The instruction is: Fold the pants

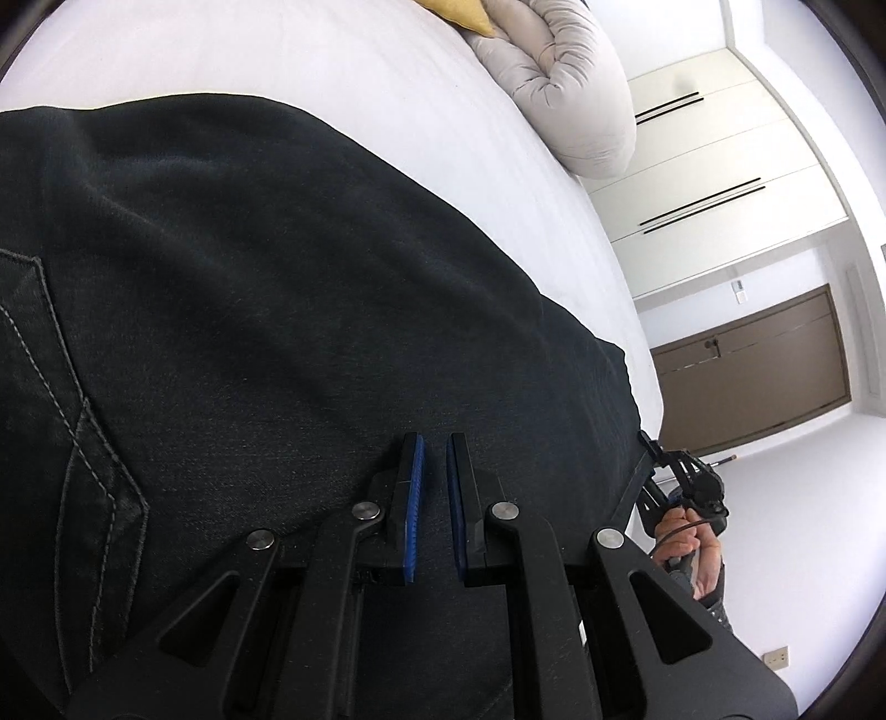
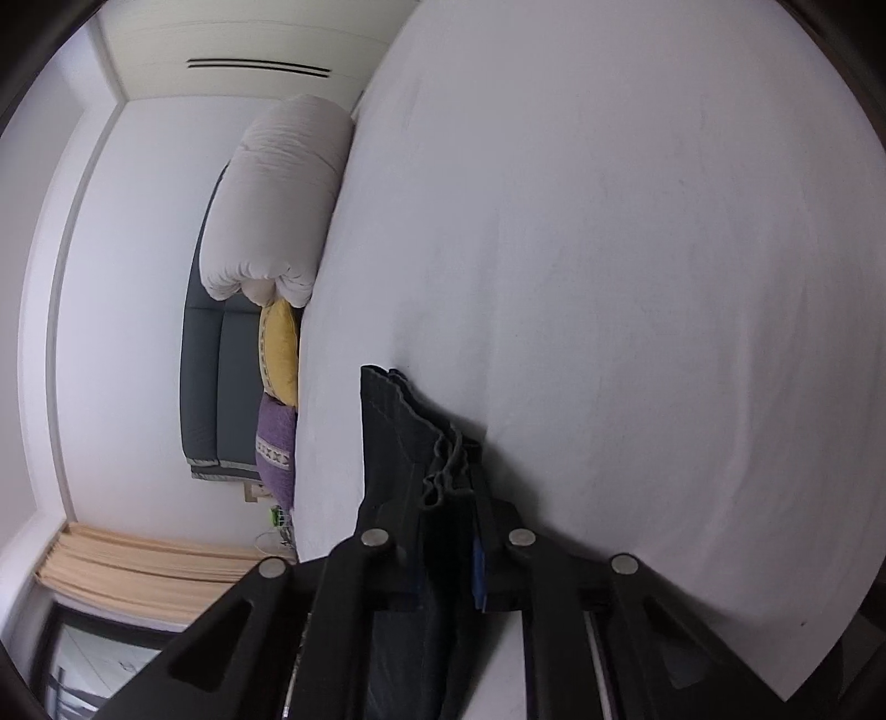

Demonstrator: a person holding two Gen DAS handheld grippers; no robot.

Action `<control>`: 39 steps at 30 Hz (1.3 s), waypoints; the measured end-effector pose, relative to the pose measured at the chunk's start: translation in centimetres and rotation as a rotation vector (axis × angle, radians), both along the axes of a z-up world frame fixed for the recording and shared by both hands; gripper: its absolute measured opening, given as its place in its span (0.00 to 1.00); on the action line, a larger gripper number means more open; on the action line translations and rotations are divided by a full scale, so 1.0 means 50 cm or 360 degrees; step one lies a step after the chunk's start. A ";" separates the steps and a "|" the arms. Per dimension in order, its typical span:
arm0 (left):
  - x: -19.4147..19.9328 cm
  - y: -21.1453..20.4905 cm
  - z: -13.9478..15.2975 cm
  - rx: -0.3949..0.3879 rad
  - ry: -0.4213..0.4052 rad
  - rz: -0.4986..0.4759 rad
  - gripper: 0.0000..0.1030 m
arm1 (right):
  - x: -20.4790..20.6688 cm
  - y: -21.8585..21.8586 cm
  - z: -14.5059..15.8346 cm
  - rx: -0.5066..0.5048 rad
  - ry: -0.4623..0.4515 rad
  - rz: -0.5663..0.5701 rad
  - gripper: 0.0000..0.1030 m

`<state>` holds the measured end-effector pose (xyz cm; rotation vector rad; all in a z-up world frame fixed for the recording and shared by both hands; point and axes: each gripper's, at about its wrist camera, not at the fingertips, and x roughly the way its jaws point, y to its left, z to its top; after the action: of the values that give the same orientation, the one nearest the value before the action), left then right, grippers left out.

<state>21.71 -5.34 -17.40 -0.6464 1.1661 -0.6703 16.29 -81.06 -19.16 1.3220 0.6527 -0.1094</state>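
Dark denim pants [image 1: 249, 310] lie spread on a white bed [image 1: 332, 72], a stitched back pocket at the left. My left gripper [image 1: 434, 443] hovers over the fabric with its blue pads [image 1: 414, 498] a narrow gap apart and nothing between them. My right gripper [image 2: 443, 482] is shut on the frayed hem end of the pants [image 2: 398, 443], lifted off the sheet [image 2: 637, 277]. The right gripper also shows in the left wrist view [image 1: 686, 487] at the bed's edge, held by a hand.
A rolled grey duvet [image 1: 559, 94] and a yellow cushion [image 1: 459, 14] lie at the head of the bed. They also show in the right wrist view, the duvet [image 2: 277, 205] above yellow and purple cushions [image 2: 279, 354]. White wardrobes [image 1: 714, 166] and a brown door [image 1: 753, 371] stand beyond.
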 end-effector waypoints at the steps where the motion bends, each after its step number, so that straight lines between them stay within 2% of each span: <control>1: 0.001 -0.004 0.000 -0.0004 0.0002 0.0003 0.08 | 0.001 0.005 0.007 -0.0040 0.0010 0.0007 0.12; 6: 0.014 -0.024 0.002 -0.0025 0.0016 0.0030 0.08 | 0.009 0.039 0.056 -0.0202 0.0010 0.0056 0.12; 10: 0.014 -0.025 0.003 -0.0037 0.0032 0.0062 0.08 | 0.041 0.130 0.135 -0.0430 -0.0049 0.0250 0.12; 12: 0.014 -0.020 0.005 -0.0048 0.0031 0.0081 0.08 | 0.056 0.223 0.186 -0.0632 -0.0097 0.0447 0.12; 13: 0.014 -0.017 0.008 -0.0066 0.0029 0.0097 0.08 | 0.060 0.301 0.212 -0.0792 -0.0123 0.0611 0.12; 16: 0.013 -0.012 0.011 -0.0102 0.0030 0.0112 0.09 | 0.050 0.493 0.223 -0.1226 -0.0121 0.1005 0.12; 18: 0.010 -0.014 0.012 -0.0120 0.0044 0.0105 0.16 | 0.045 0.593 0.188 -0.1373 -0.0087 0.1224 0.11; 19: 0.008 -0.015 0.011 -0.0128 0.0052 0.0106 0.29 | 0.044 0.627 0.166 -0.1430 -0.0058 0.1288 0.12; 20: 0.006 -0.016 0.011 -0.0138 0.0059 0.0111 0.51 | 0.043 0.653 0.144 -0.1524 -0.0016 0.1327 0.12; 21: 0.003 -0.017 0.014 -0.0167 0.0056 0.0113 0.58 | 0.042 0.673 0.124 -0.1613 0.0022 0.1350 0.12; 23: 0.002 -0.028 0.025 -0.0178 0.0039 0.0092 0.75 | 0.038 0.679 0.115 -0.1645 0.0024 0.1336 0.12; 25: 0.006 -0.045 0.031 -0.0178 0.0057 0.0071 0.82 | 0.034 0.677 0.118 -0.1657 0.0004 0.1325 0.12; 34: 0.042 -0.126 0.047 -0.0295 0.0222 -0.0099 0.83 | -0.032 0.719 0.198 -0.1816 -0.0200 0.1267 0.12; 39: 0.060 -0.132 0.046 -0.0305 0.0285 -0.0107 0.83 | -0.068 0.771 0.217 -0.1914 -0.0273 0.1307 0.12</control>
<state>24.70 -11.95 -15.12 -0.8455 1.3034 -0.8005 12.91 -42.49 -8.29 -0.1347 0.7424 0.2540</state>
